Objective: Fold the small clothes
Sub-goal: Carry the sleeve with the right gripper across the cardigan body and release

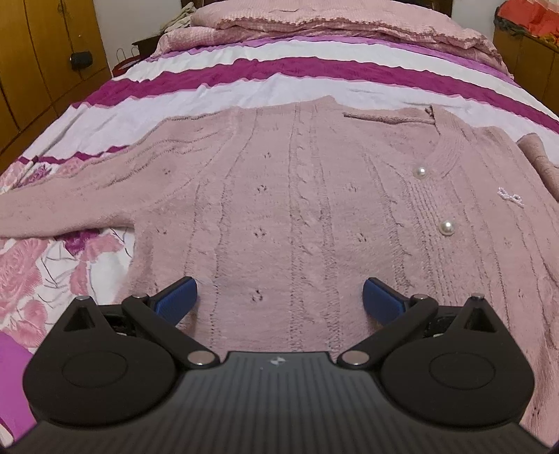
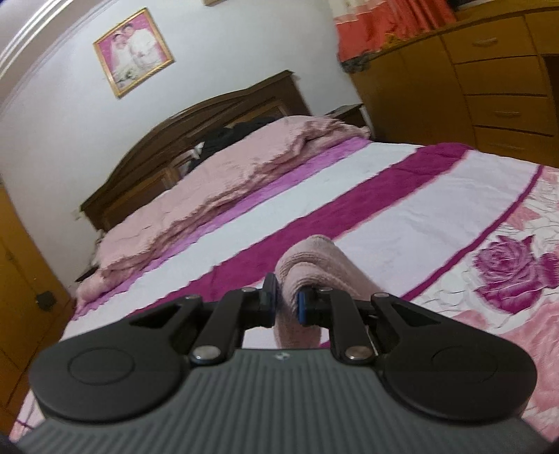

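Right gripper (image 2: 285, 300): jaws pressed together on a fold of pink knit, the sleeve (image 2: 307, 265) of the cardigan. Blue pads, black linkage arms, ribbed grey body. The fabric bunches into a rounded hump above the pads, ribbed at the cuff end, and drapes down and away to the right, lifted clear of the bedspread (image 2: 401, 209).

Left gripper (image 1: 279, 297): jaws spread wide, blue pads well apart, nothing between them. It points down at the cardigan (image 1: 279, 195), just above the lower body of the garment; contact cannot be told.

Cardigan lies flat across the bed, front up. Soft fuzzy pink knit with vertical cable lines and small eyelet clusters. V-neck with ribbed band at upper right, two pearl buttons (image 1: 446, 227) down the placket, a small beaded bow (image 1: 510, 197) to the right. One sleeve runs out flat to the left edge of the left wrist view.

Bedspread: smooth white cloth with magenta stripes and pink rose print. Open bedspread beyond the collar, up to a crinkled pink quilt (image 1: 332, 21) heaped at the head end. Dark wooden headboard (image 2: 195, 132) behind. Wooden cabinets (image 1: 38, 70) flank the bed; drawer unit (image 2: 489, 87) on the right side. Framed picture (image 2: 132, 50) on the wall.
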Demonstrator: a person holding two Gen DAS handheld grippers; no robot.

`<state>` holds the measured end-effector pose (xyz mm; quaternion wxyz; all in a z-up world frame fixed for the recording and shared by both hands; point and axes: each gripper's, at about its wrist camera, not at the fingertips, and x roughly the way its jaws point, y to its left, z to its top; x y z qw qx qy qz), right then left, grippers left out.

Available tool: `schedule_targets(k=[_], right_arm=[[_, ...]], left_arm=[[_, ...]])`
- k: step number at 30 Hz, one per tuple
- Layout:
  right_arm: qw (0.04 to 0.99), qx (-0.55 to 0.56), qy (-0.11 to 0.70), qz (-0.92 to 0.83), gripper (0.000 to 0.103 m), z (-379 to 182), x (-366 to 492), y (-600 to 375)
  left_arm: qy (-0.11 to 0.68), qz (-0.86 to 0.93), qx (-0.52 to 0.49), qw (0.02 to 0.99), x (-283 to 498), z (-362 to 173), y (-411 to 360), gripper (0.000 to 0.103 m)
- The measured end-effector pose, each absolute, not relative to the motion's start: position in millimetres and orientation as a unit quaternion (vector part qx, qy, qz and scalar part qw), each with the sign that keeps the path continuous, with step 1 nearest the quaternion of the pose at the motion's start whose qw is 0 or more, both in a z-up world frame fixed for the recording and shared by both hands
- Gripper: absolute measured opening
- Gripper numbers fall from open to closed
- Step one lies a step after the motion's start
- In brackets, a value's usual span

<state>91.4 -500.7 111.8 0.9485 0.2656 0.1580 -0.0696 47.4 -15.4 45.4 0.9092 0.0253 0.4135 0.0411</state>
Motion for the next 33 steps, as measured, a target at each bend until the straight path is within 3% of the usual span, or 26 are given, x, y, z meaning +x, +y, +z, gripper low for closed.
schedule_targets(k=[15,33], right_arm=[[0.954,0.259,0.147,0.023,0.015,161,116,-389],[0.939,0.252,0.203,0.117,0.015,134,149,-236]], left_arm=[[0.402,0.047,0.031,0.914,36,61,13,0.103],[0.384,0.107,-0.012,0.917,20,73,92,0.103]])
